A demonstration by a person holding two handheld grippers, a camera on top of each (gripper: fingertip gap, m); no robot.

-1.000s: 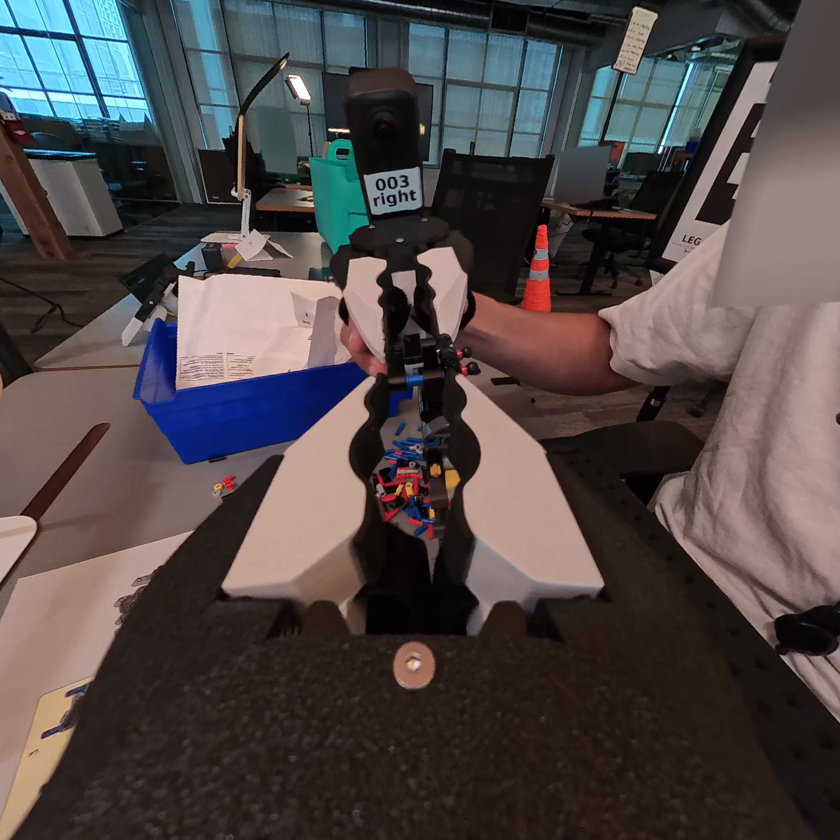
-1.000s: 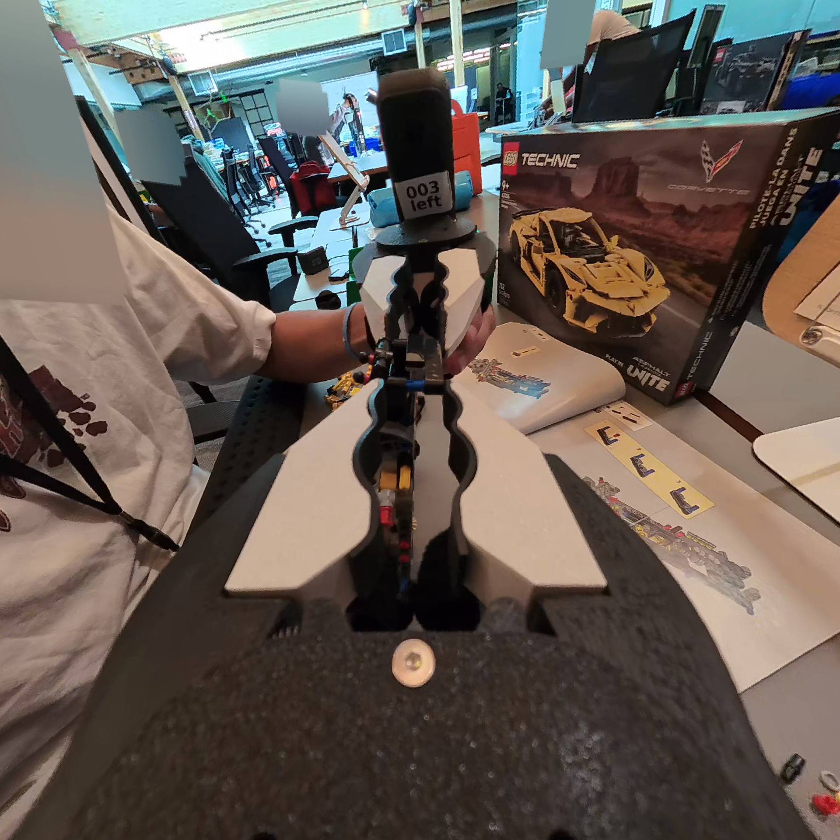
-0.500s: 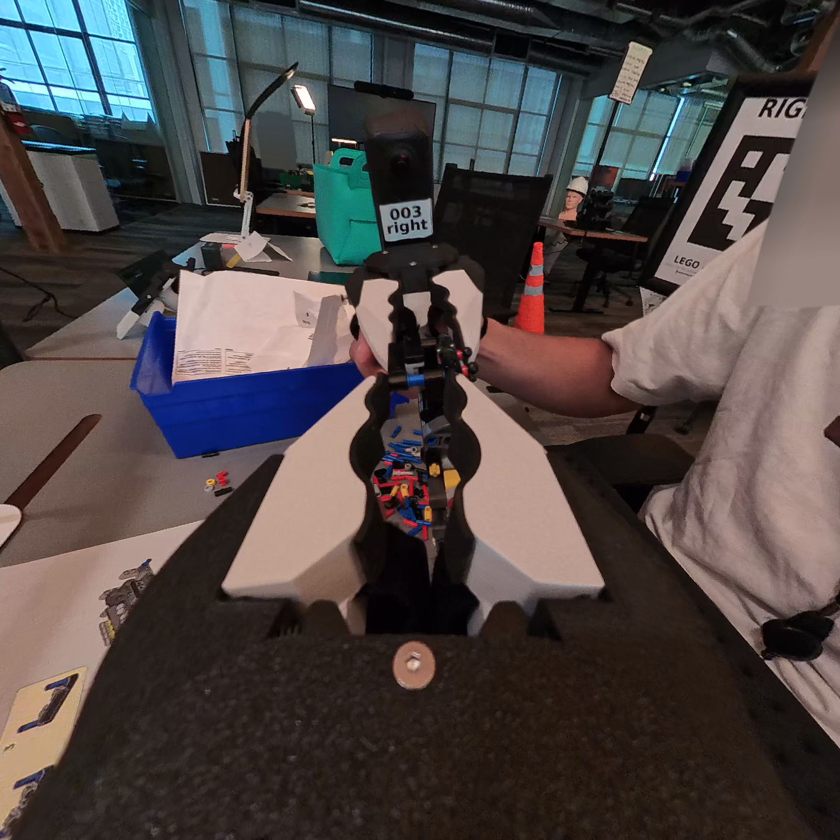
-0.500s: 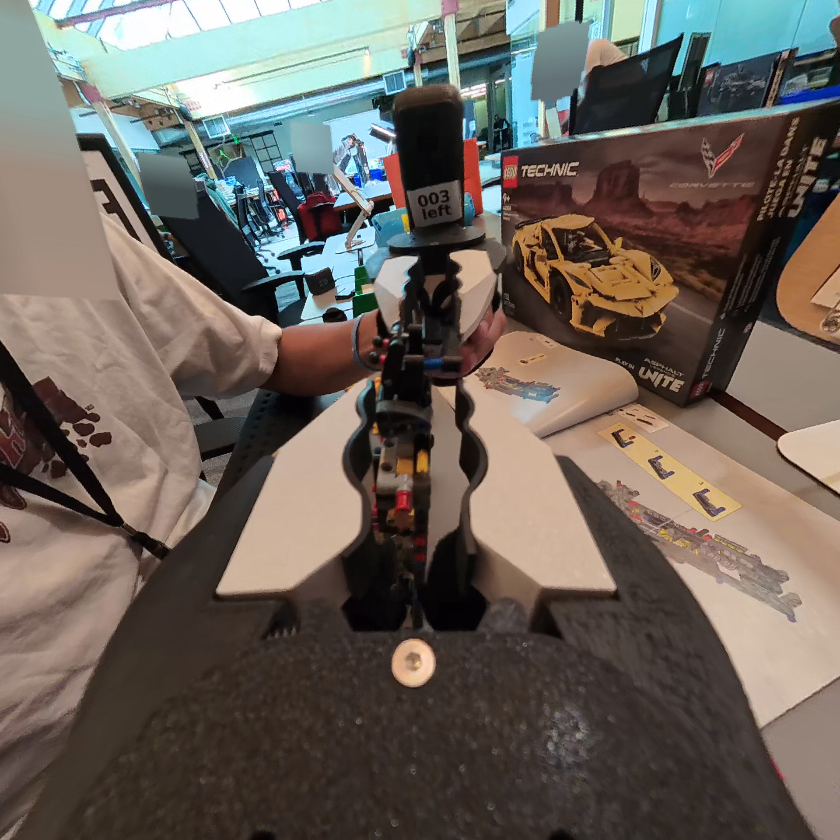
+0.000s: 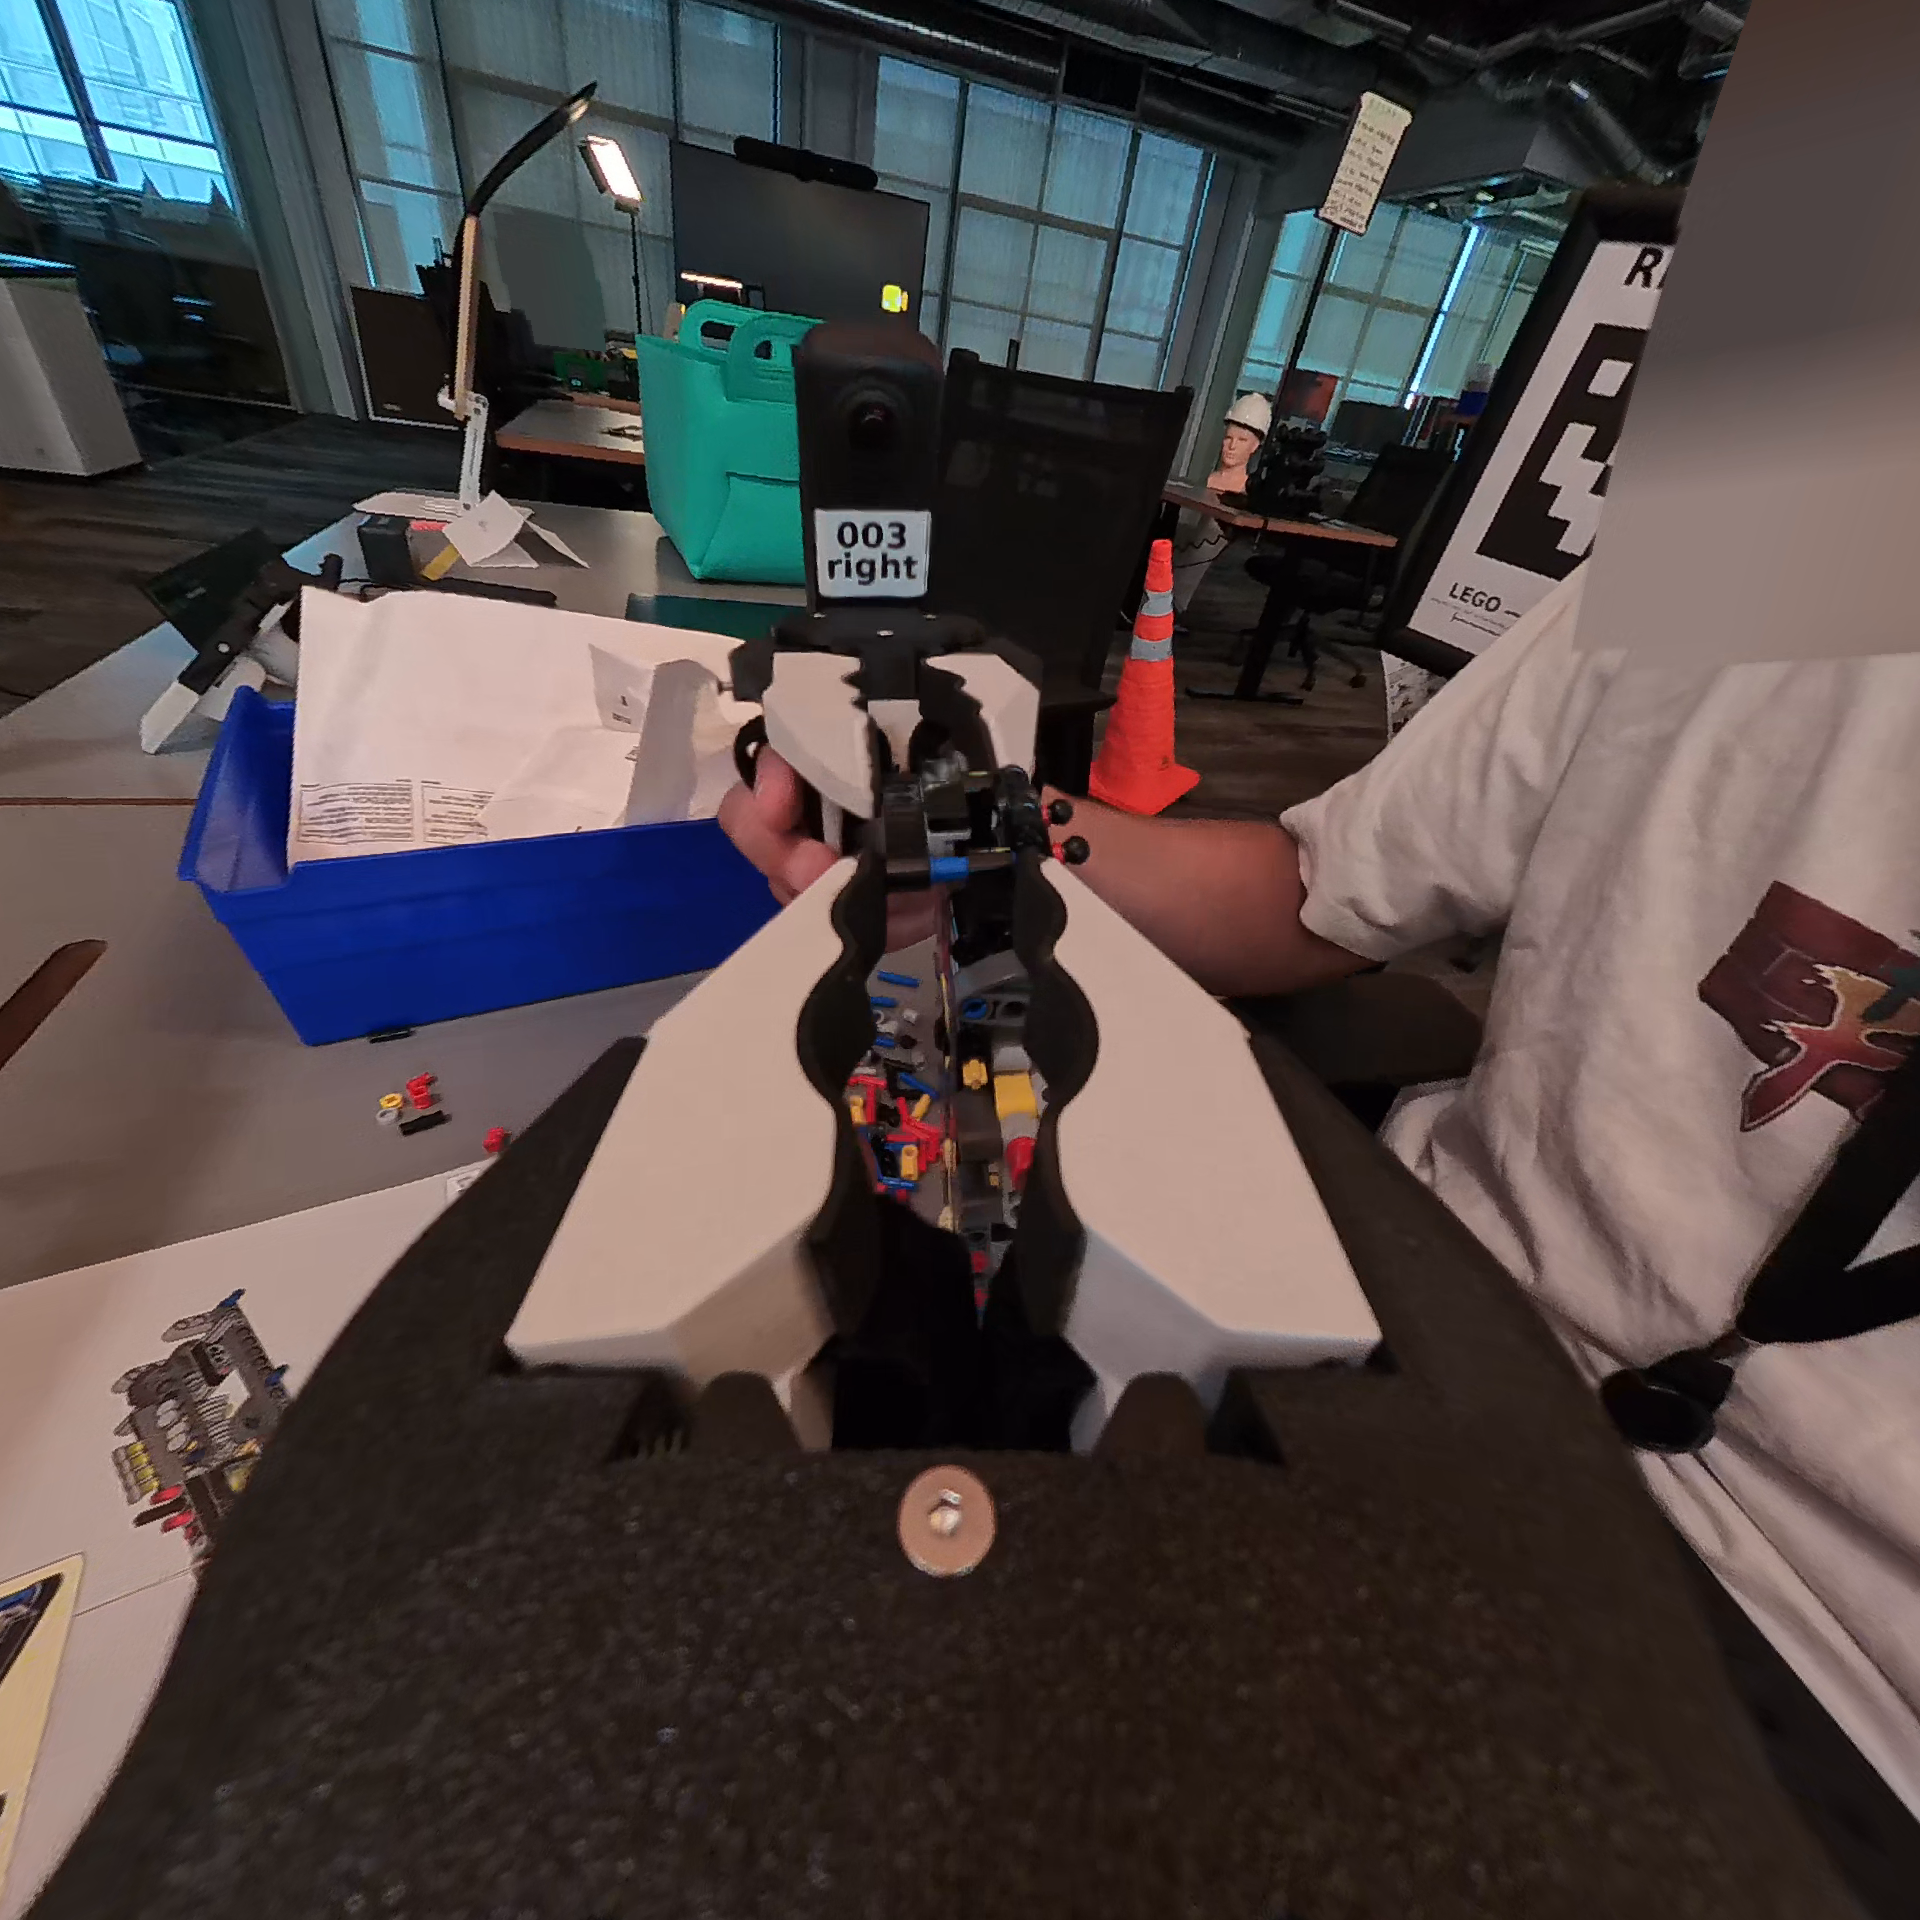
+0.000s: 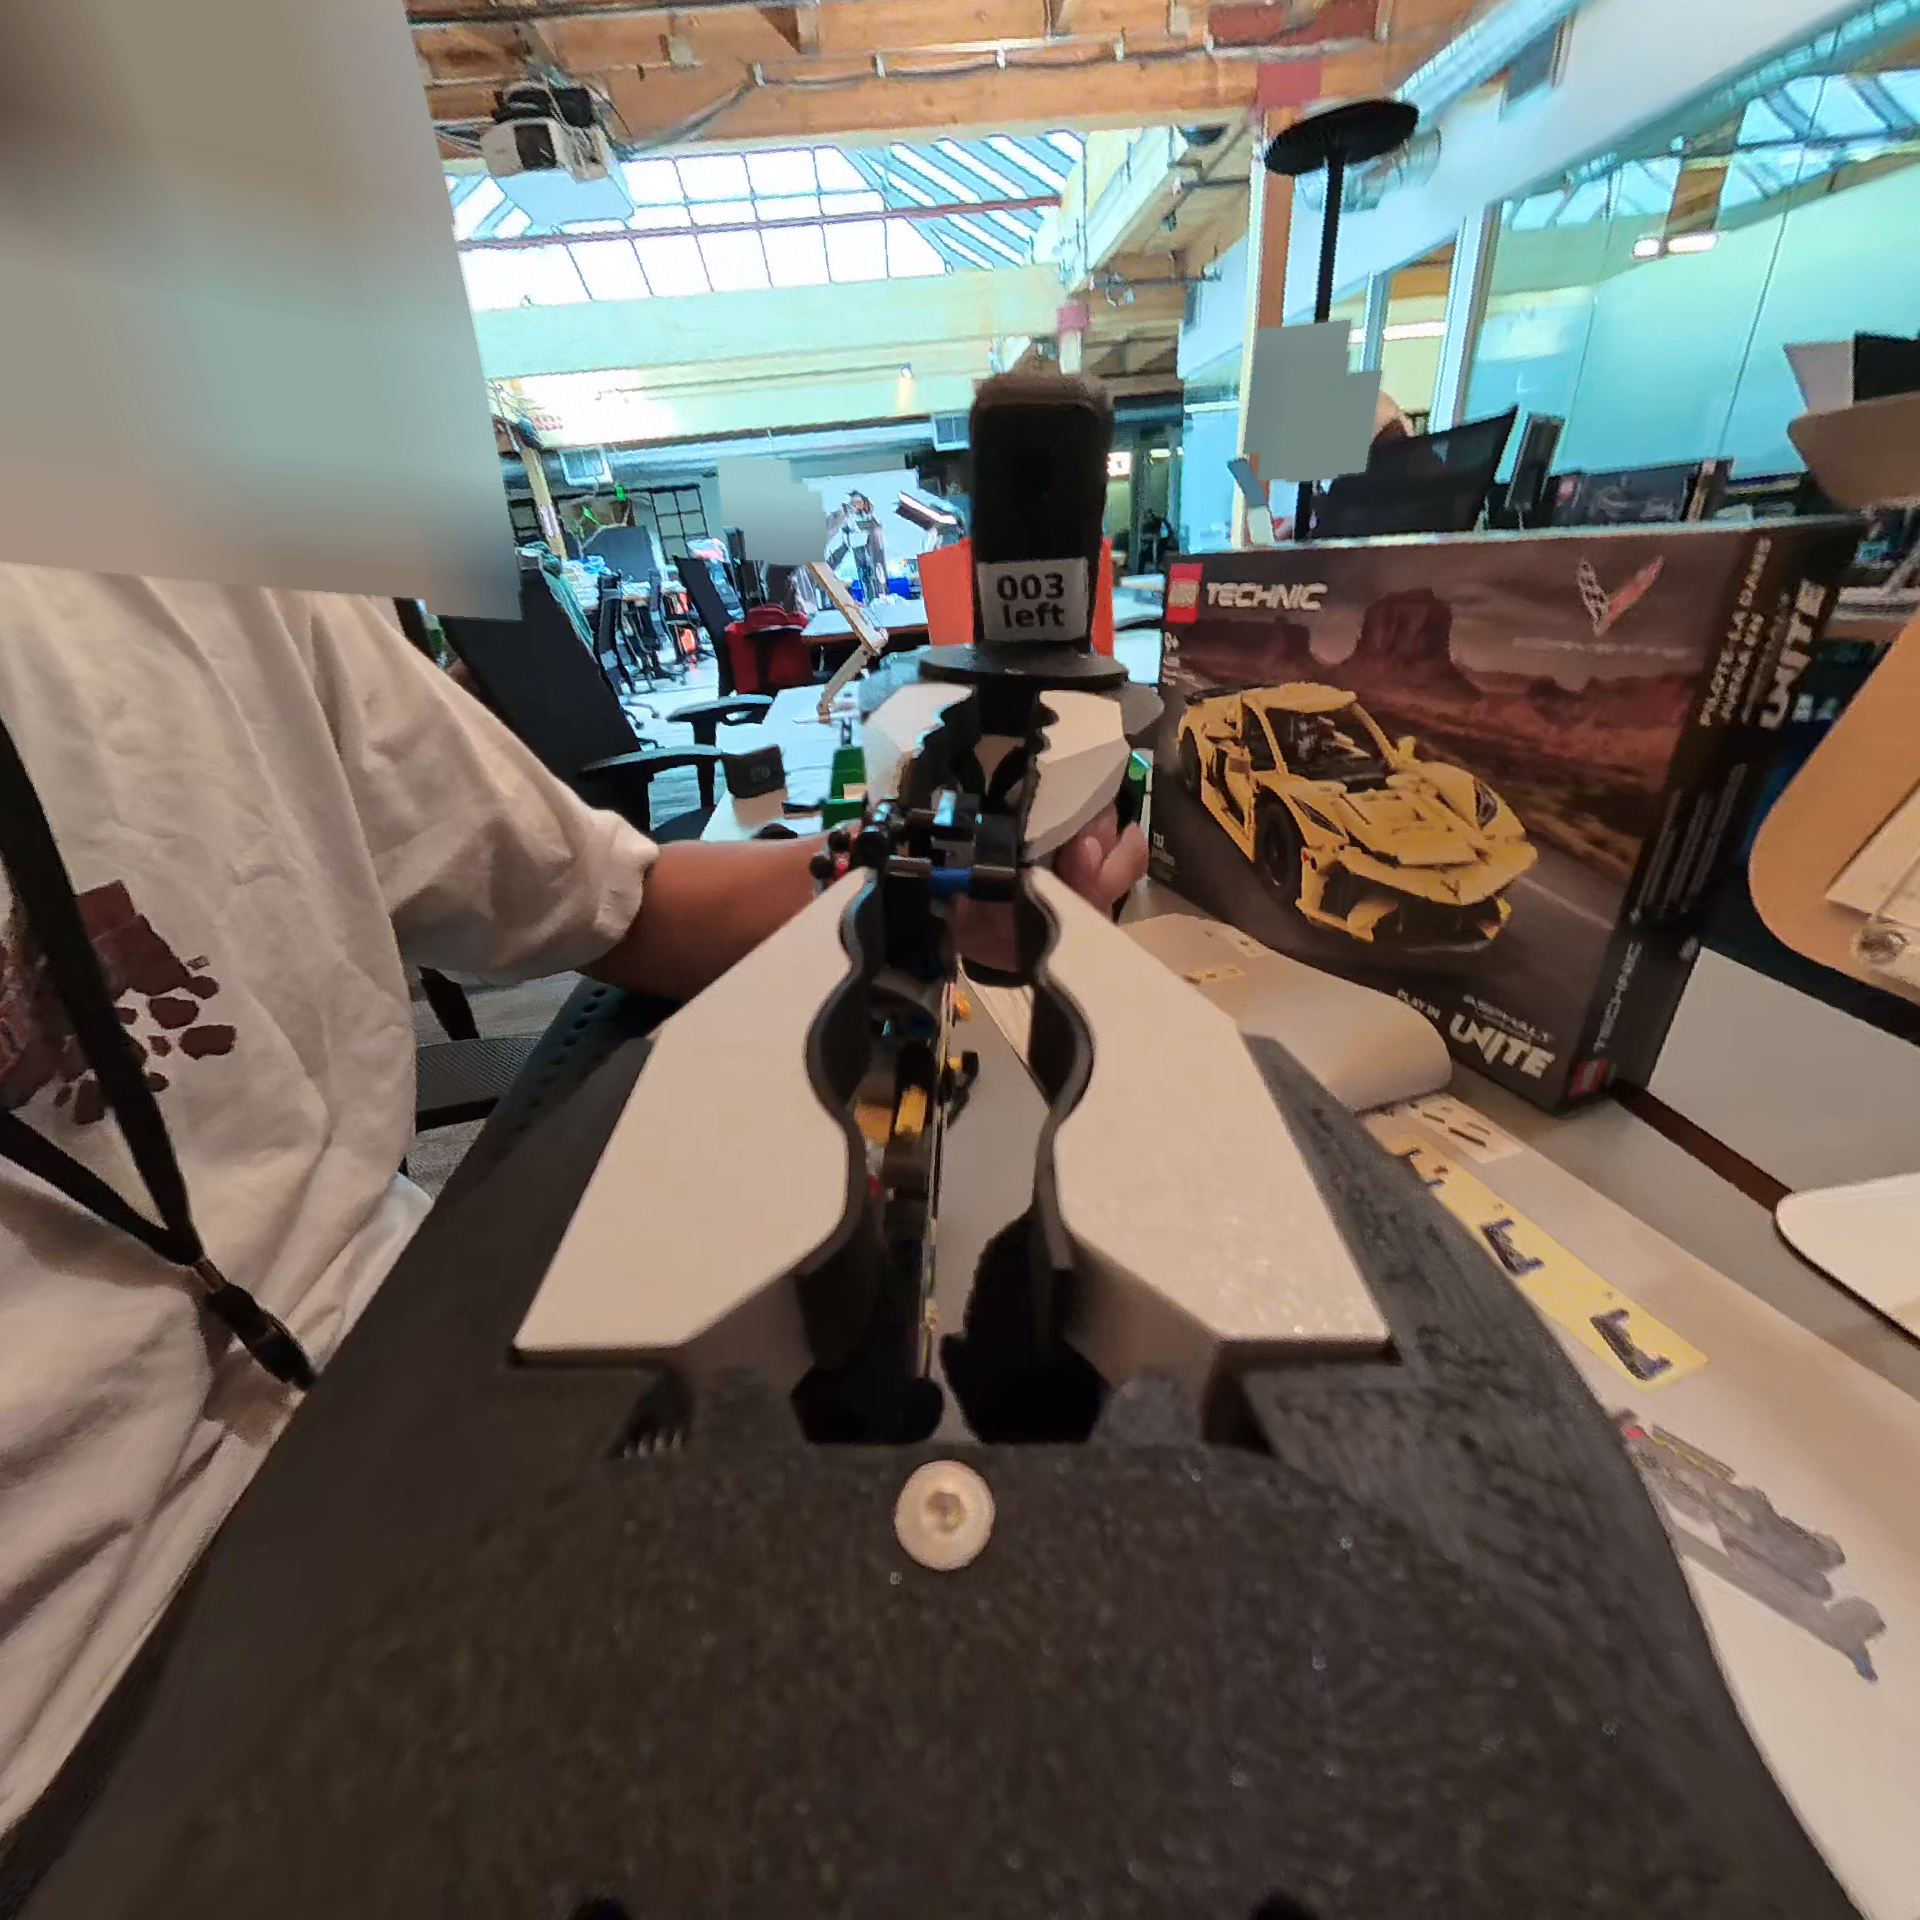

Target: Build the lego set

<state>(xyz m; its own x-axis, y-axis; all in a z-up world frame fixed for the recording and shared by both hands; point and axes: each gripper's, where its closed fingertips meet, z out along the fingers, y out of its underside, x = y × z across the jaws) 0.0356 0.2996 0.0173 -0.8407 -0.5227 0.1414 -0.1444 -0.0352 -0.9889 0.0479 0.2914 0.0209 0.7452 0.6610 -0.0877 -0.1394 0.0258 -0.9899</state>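
Left wrist view: my left hand-held gripper and my right hand-held gripper meet nose to nose above the counter, both clamped on the same half-built lego model.
Right wrist view: my right hand-held gripper has its fingers closed on one end of the lego model; the left hand-held gripper pinches the far end.
Change: over the last second both grippers have lifted and tilted, so the model now hangs higher over the counter and more ceiling shows behind it (the grip itself looks the same).
Model: a narrow black frame with a blue pin and red-tipped pegs at the joint, yellow bits lower down between my fingers.
Meaning: I judge this to be a regrip or an inspection of the joint, not a new piece going on.
Loose parts: a pile of small pieces lies on the counter below, a few strays off to the side near the blue bin.
Reference: the set's box and the instruction sheet lie to my right.
Progress: early, I think; plenty of parts unused.
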